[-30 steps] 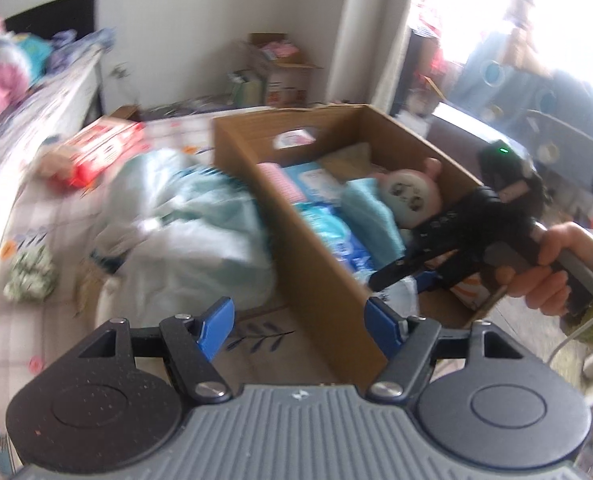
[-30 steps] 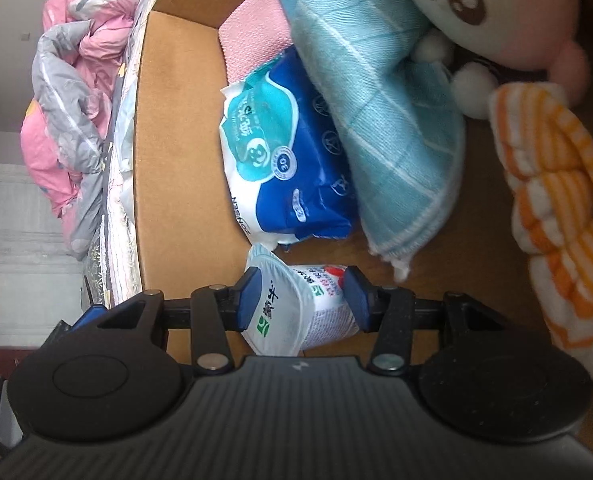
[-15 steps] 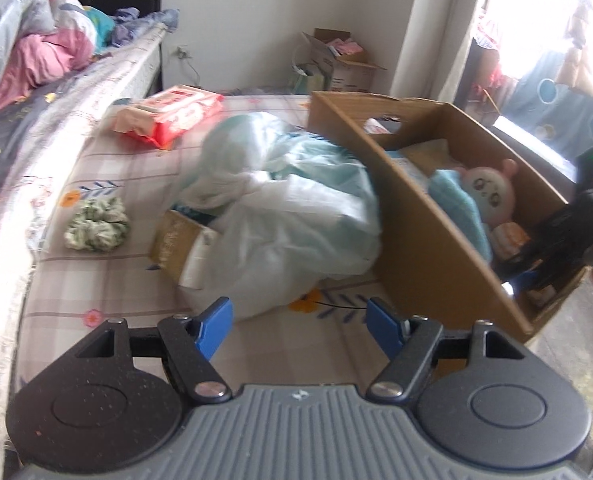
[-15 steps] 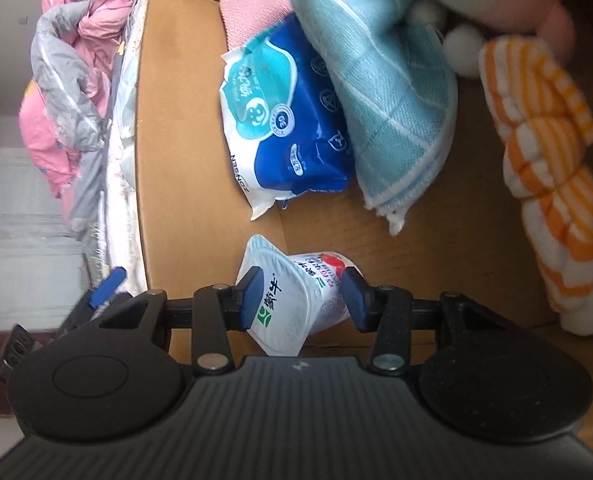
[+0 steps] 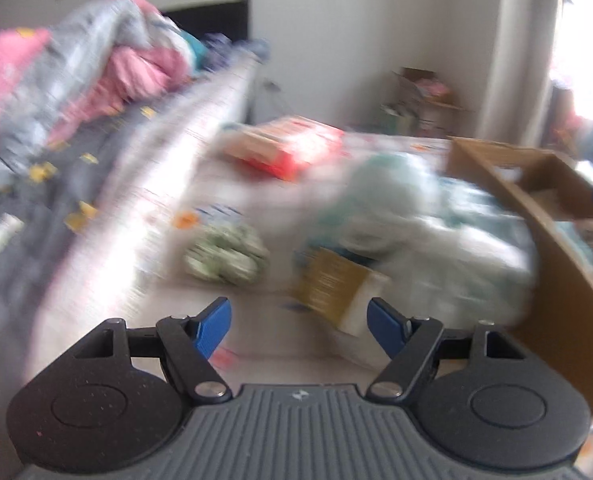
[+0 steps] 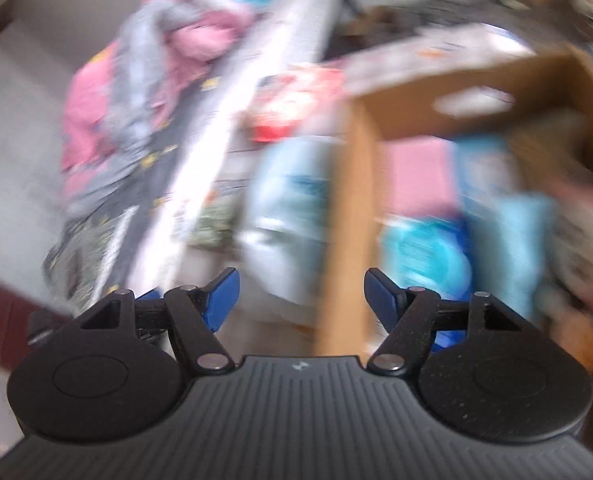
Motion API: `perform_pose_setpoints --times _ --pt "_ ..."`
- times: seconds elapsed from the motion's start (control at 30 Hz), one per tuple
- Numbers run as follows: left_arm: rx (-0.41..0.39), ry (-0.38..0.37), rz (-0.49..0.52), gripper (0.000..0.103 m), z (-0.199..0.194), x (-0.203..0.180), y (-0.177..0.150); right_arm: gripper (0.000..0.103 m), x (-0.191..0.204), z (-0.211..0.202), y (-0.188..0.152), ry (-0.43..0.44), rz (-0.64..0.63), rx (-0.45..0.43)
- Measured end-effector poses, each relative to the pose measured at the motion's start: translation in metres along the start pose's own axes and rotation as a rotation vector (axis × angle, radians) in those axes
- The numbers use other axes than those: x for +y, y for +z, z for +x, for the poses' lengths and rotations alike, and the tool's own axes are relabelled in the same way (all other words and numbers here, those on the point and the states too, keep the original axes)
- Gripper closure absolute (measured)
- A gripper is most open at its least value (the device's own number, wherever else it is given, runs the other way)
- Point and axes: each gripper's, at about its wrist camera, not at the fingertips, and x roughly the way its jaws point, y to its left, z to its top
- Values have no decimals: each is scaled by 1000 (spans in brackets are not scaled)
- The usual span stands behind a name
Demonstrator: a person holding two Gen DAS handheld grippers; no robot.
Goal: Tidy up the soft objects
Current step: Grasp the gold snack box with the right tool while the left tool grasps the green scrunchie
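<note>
Scrunchie next for cardboard box; left gripper wide, empty, right gripper opening, empty.

We see both views smeared by motion blur, so print on the red pack and the yellow-sided box is unreadable. The cardboard box runs past the right edge, its contents only coloured patches.
</note>
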Motion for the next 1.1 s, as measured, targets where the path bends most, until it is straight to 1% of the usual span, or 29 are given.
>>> perform_pose_setpoints --times 0.07,0.13,0.17,0.23,0.33,0.43,0.5,0.57,0.67,0.73,0.77,0.8,0.83,0.87,0.9,0.93,0.97,1.0,1.1 --pt "-37 61 60 27 9 7 3 34 28 34 10 8 -113 43" --pt "-30 100 131 27 24 14 9 34 58 69 14 -15 -245 88" --pt "-17 106 147 27 33 18 13 34 72 87 14 -30 -319 112" --pt "18 78 124 27 52 31 22 34 99 120 13 -60 -452 165" --pt "75 11 36 27 81 53 39 32 122 167 16 -93 -584 258" --pt "122 -19 -25 26 112 65 50 30 134 203 17 -108 -652 326" --pt "148 -12 -30 23 131 68 55 29 136 224 18 -130 -672 359" --pt "188 1 -12 22 149 66 55 29 134 240 18 -146 -675 390" --pt "222 7 -2 22 169 64 51 29 132 253 12 -155 -700 413" --pt "229 3 -21 22 175 65 50 31 135 257 7 -170 -734 403" --pt "226 9 -25 24 177 65 50 32 136 258 6 -175 -741 404" --pt "219 17 -22 30 177 65 49 33 136 262 5 -181 -736 404" --pt "213 24 -15 32 177 64 50 35 135 263 6 -189 -730 401" --pt "209 28 -10 40 176 63 49 41 134 263 6 -198 -727 401" --pt "206 28 -9 47 176 63 50 42 133 267 6 -197 -719 398" --pt "204 26 -11 51 174 63 50 43 132 265 7 -192 -706 391" --pt "204 24 -15 59 173 64 50 45 131 266 8 -190 -694 383" --pt "204 24 -21 65 171 65 51 46 131 265 9 -187 -684 372" --pt "183 36 -26 72 159 68 53 46 131 256 12 -162 -649 346"
